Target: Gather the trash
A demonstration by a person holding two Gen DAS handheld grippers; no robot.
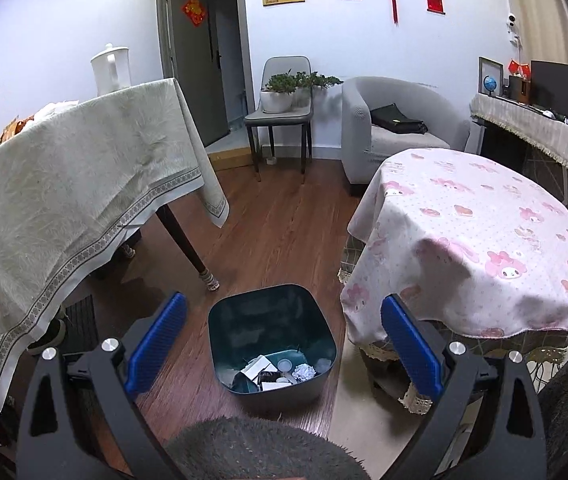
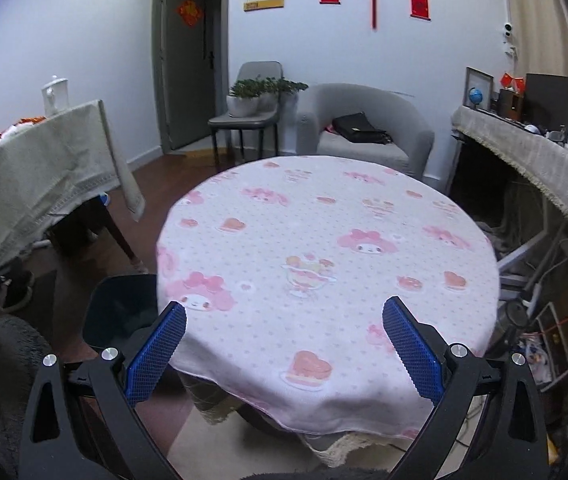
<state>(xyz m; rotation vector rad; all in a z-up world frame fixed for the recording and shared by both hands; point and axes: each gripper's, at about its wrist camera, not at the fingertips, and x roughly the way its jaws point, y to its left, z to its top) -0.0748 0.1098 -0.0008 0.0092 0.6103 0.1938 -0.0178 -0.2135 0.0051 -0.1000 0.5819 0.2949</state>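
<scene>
Hovering with its blue ribbed pads spread wide and empty, the left claw looks down on the dark teal square plastic bin, which stands on the wooden floor just ahead of and below the claw. At the bin's bottom lie the collected scraps: a crumpled white paper ball, flat paper pieces, small pale lids and a dark wrapper. Such trash looks light and soft; the paper will crush easily, so a gentle pinch across a ball's middle, or on a raised edge of a flat piece, seems best. The right claw is likewise spread apart, holding nothing, poised over the near edge of the round desk under a pink cartoon-print cloth. No trash shows on that cloth.

Only the left view shows the bin's contents; the right view catches just its dark rim, down and left of the claw, half hidden by the cloth. Farther ahead stand a grey armchair and a white wall.
</scene>
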